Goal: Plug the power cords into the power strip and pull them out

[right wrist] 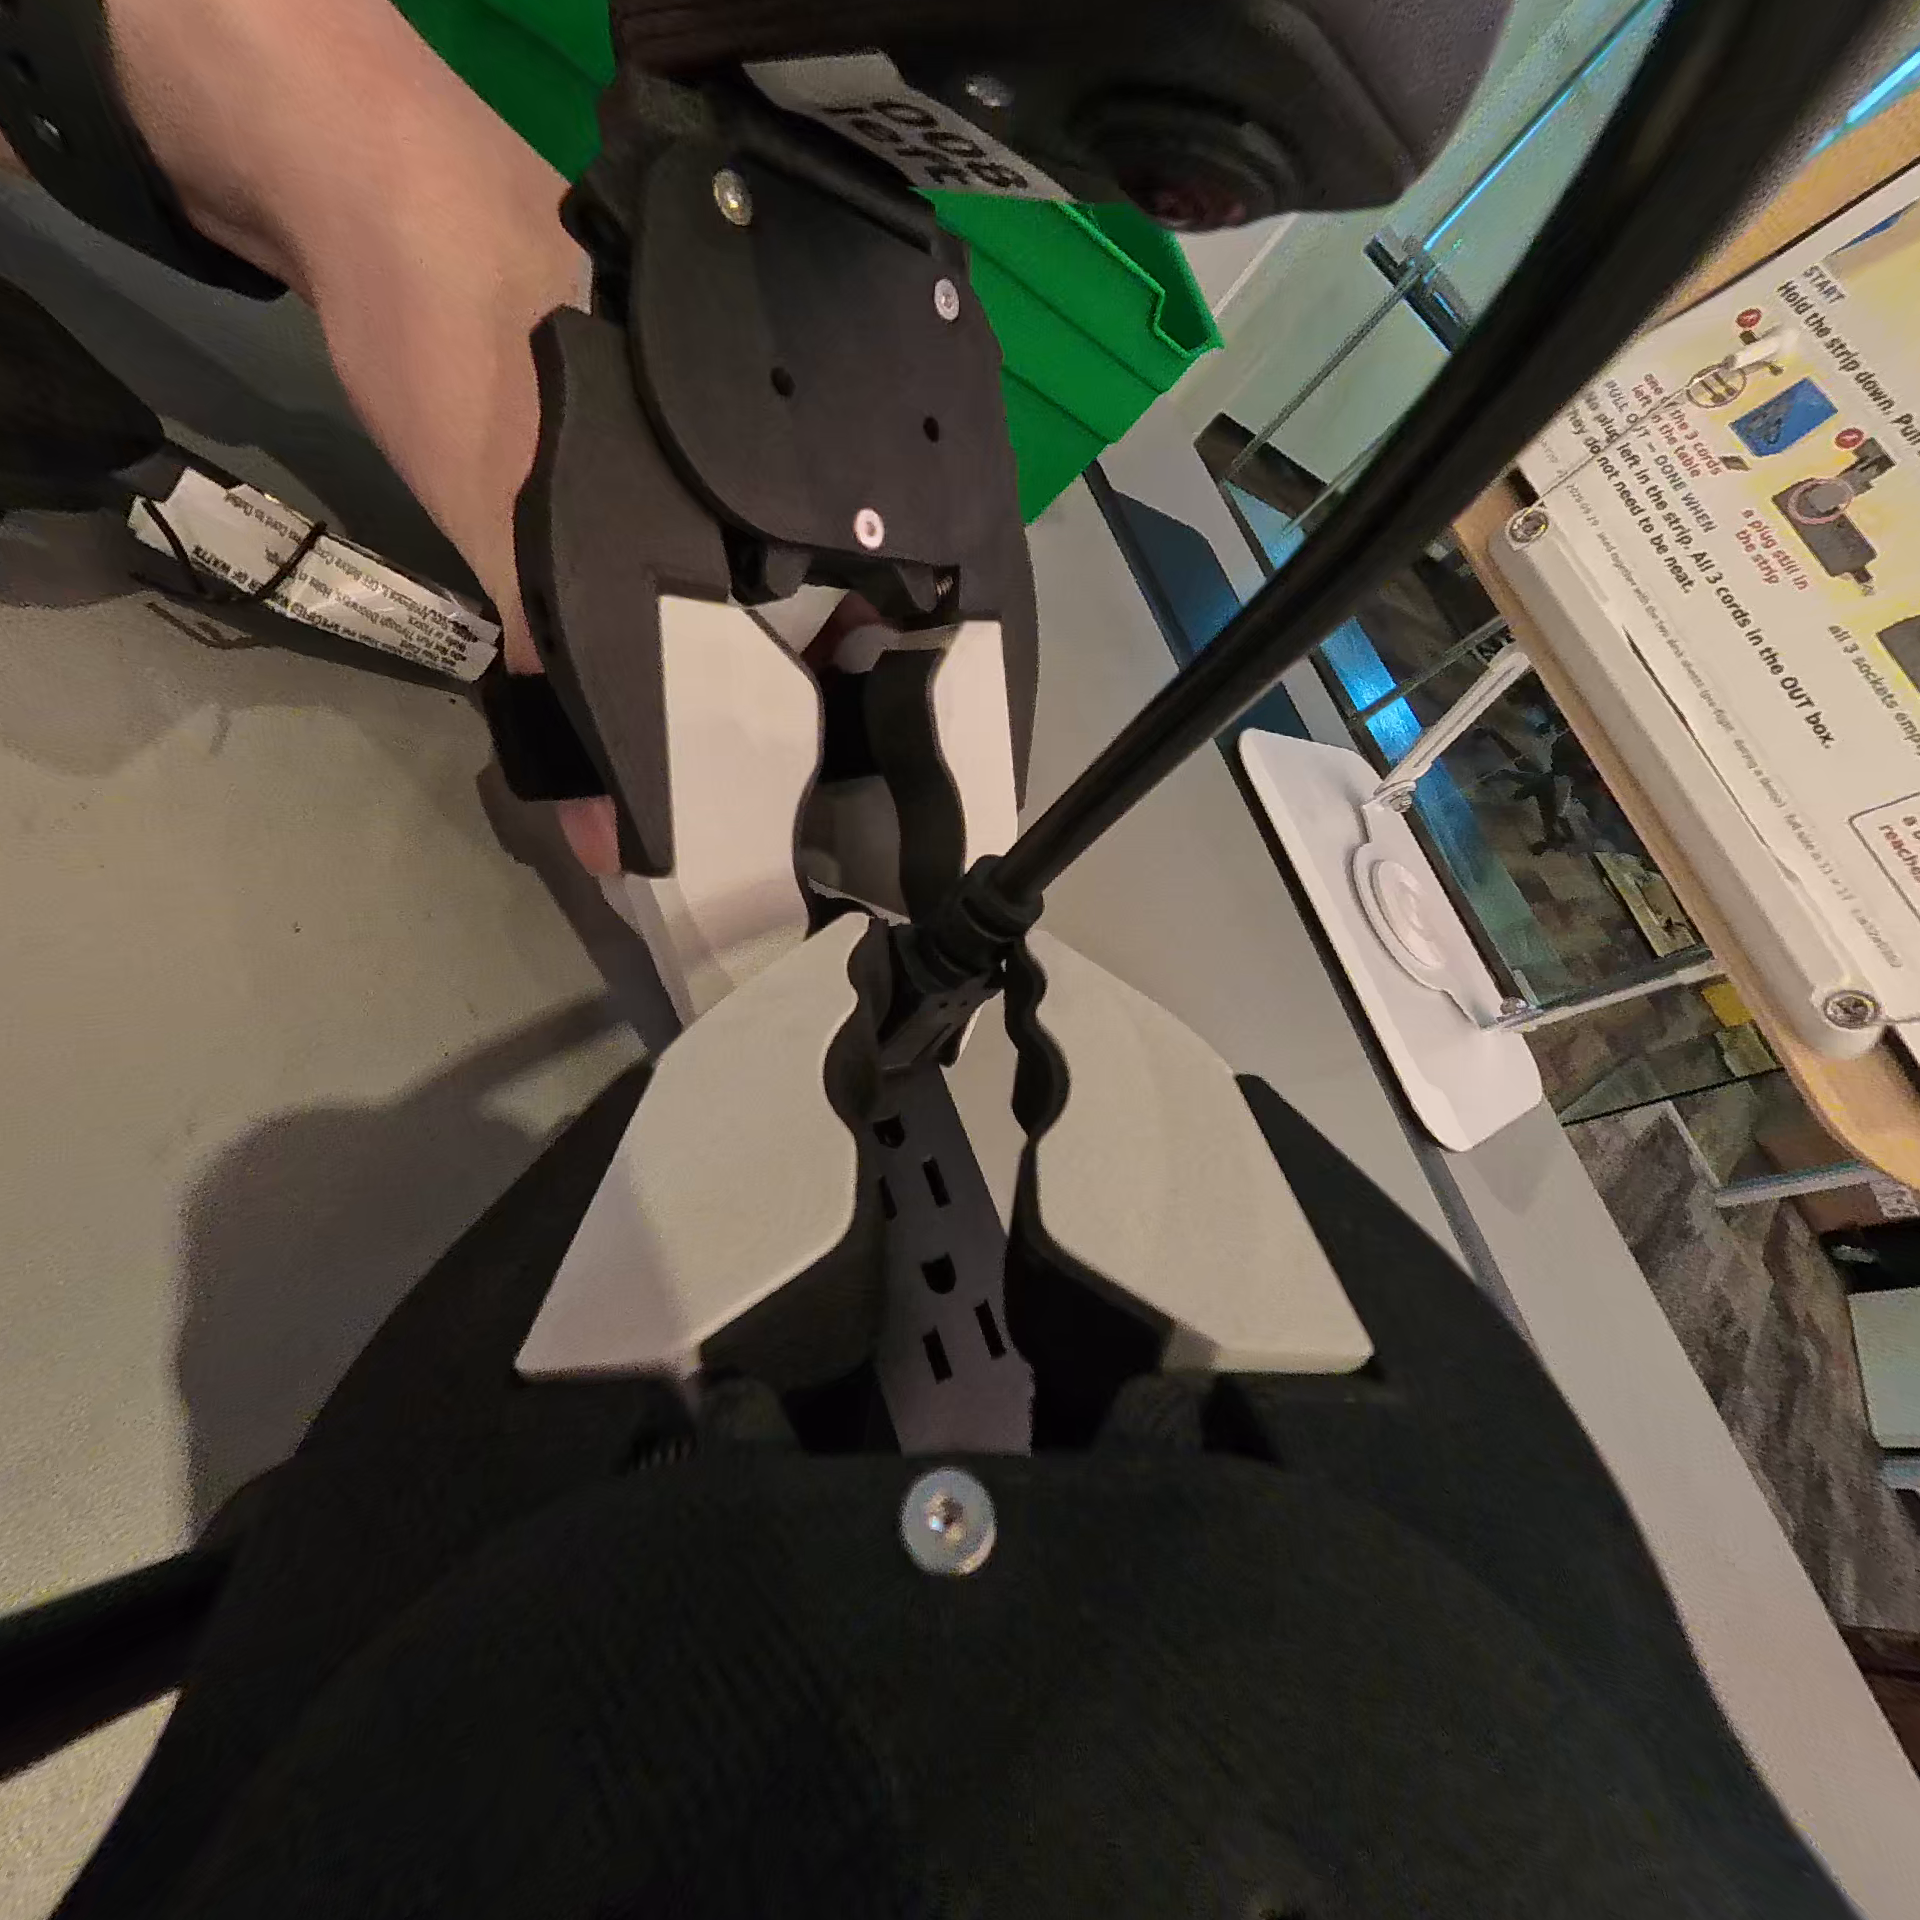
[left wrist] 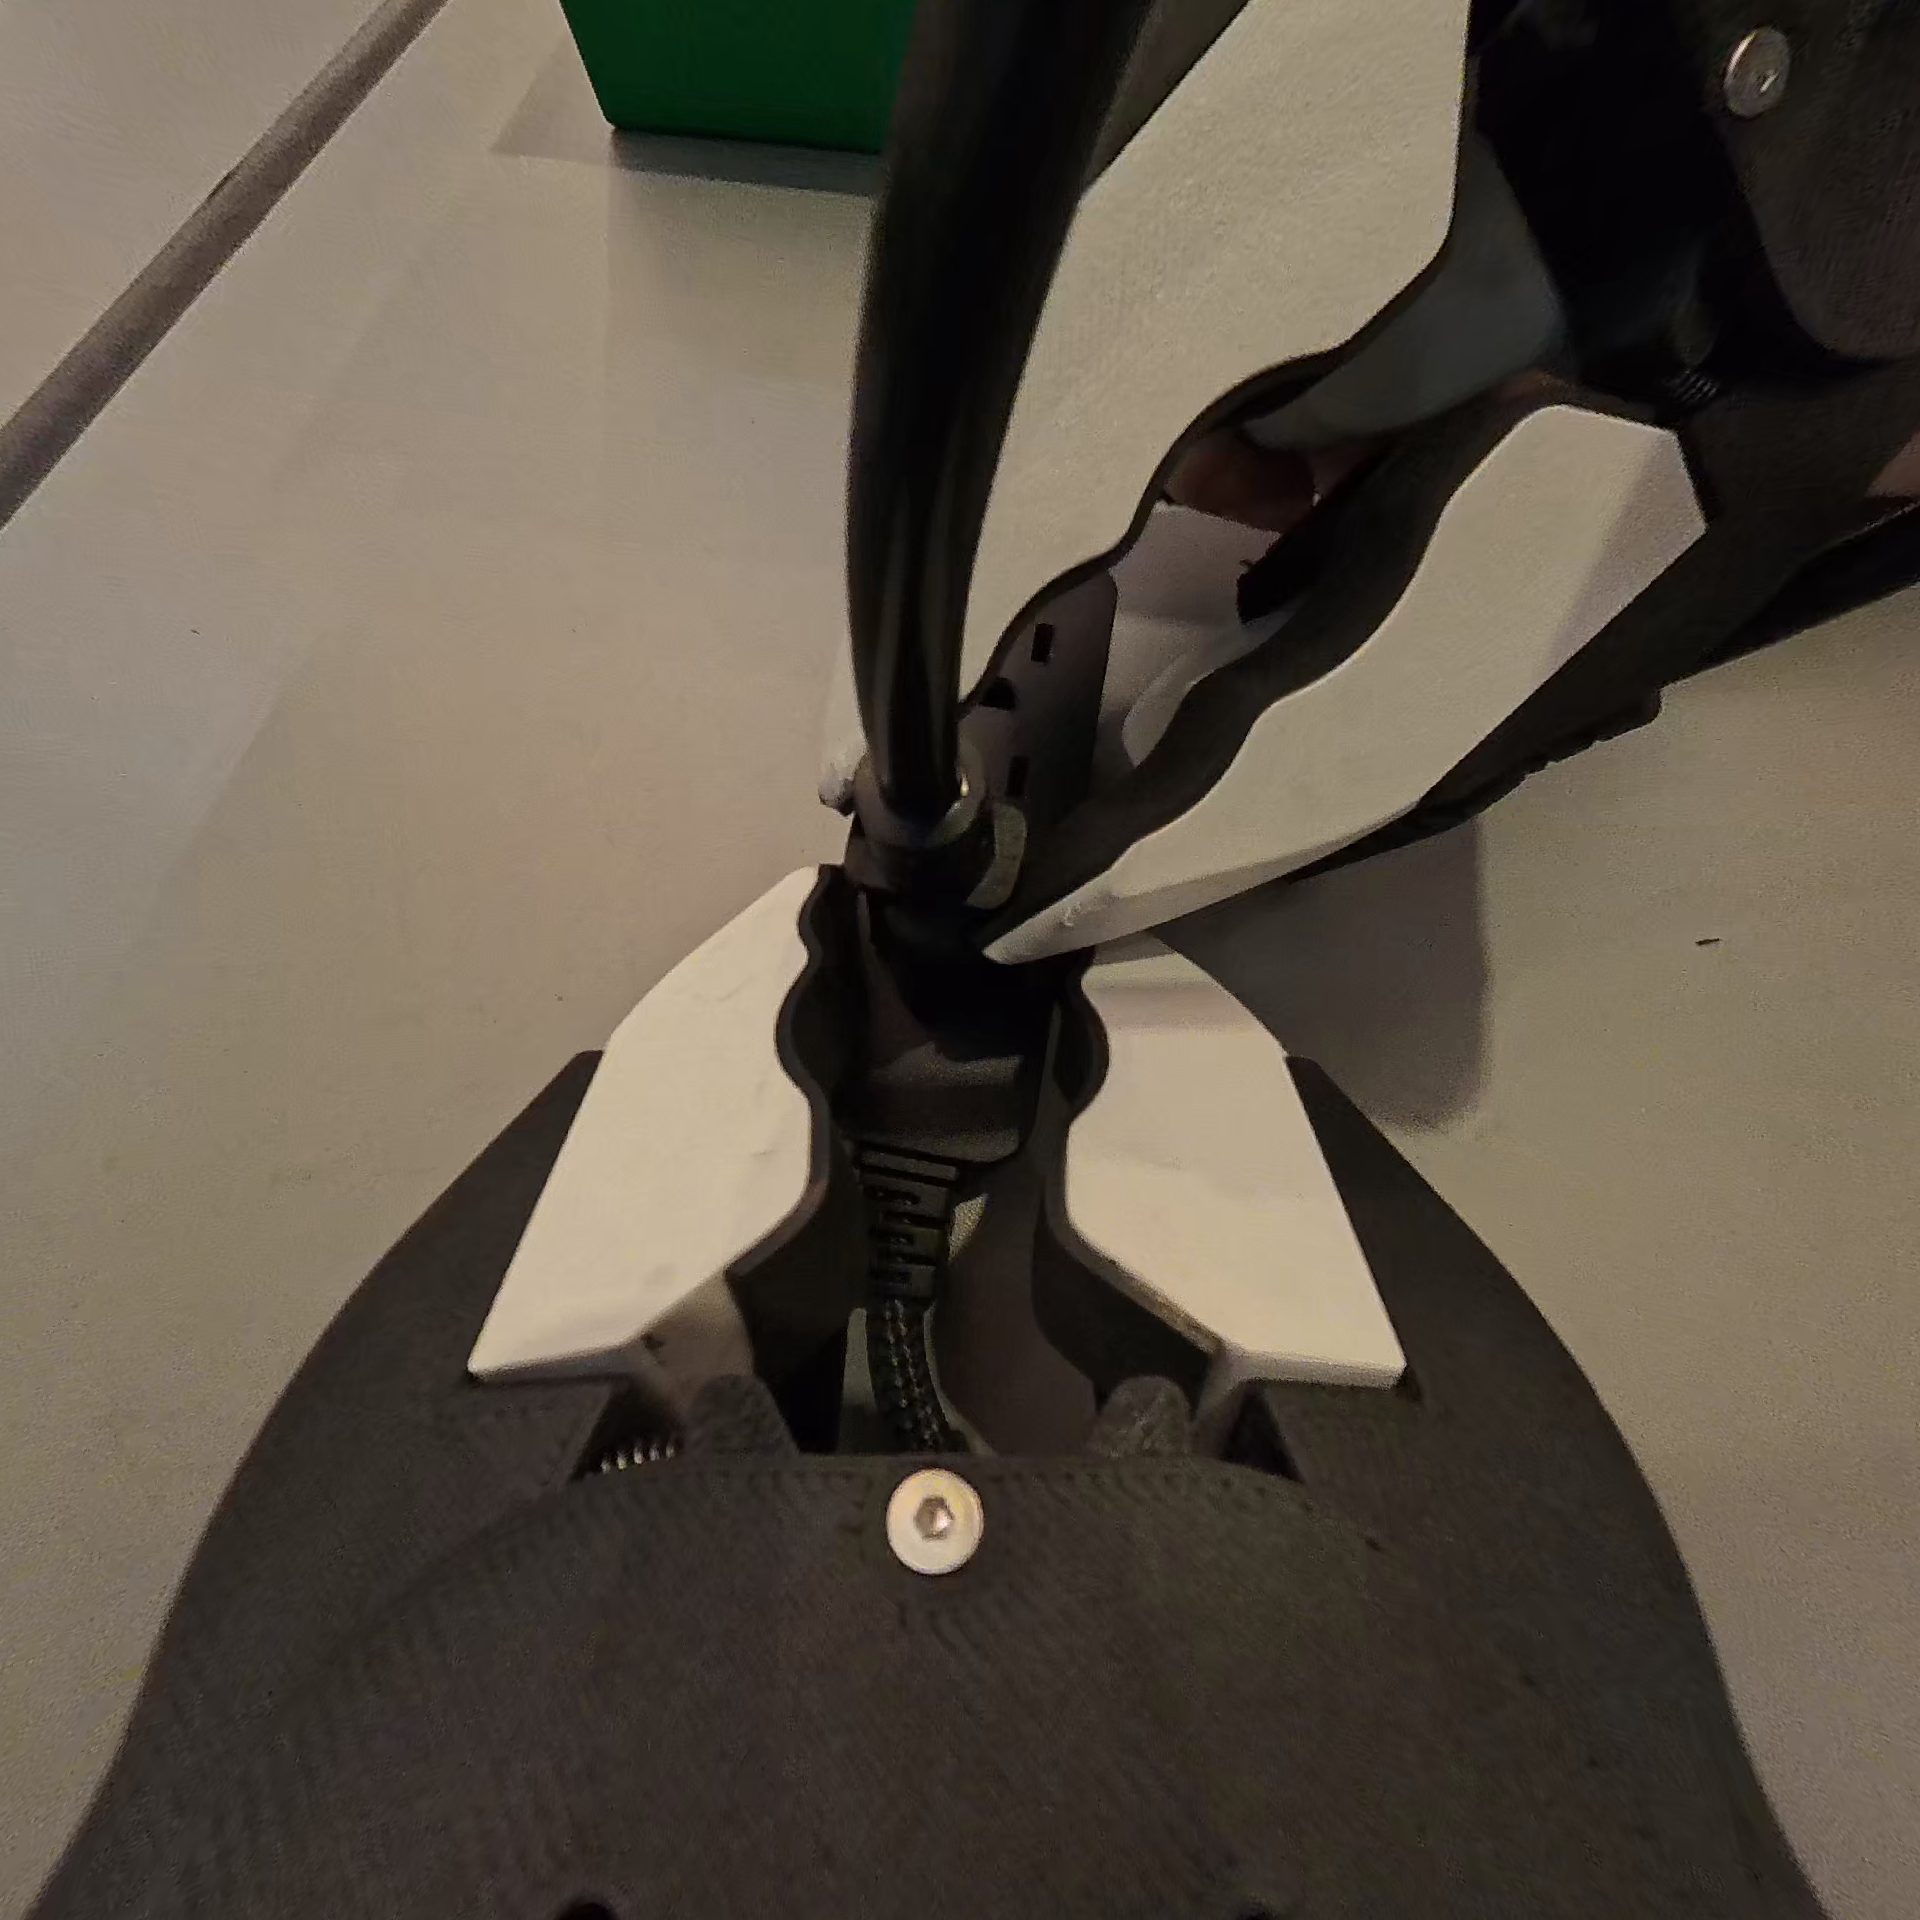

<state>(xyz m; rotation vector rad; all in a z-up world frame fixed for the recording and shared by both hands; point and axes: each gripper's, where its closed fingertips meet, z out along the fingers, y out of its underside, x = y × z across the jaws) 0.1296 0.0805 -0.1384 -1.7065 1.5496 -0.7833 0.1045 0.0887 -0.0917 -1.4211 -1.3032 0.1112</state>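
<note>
My left gripper (left wrist: 940, 935) is shut on a black plug (left wrist: 925, 1091), whose ribbed sleeve and braided cord (left wrist: 904, 1340) run back between the fingers. My right gripper (right wrist: 940, 951) is shut on the black power strip (right wrist: 945, 1278), with its sockets facing the camera. In the left wrist view the right gripper (left wrist: 997, 831) comes in from the upper right with the strip (left wrist: 1049, 665). The plug's tip meets the strip's far end; I cannot tell if the prongs are in a socket. A thick black cord (left wrist: 914, 468) rises from that end and also shows in the right wrist view (right wrist: 1299, 582).
A green bin (left wrist: 738, 73) stands at the back of the grey table (left wrist: 416, 623) and also shows in the right wrist view (right wrist: 1049, 322). A hand (right wrist: 395, 312) holds the left gripper (right wrist: 894, 883). A tied cord with a white label (right wrist: 312, 592) lies left. An instruction sheet (right wrist: 1714, 520) and a white stand (right wrist: 1392, 935) are right.
</note>
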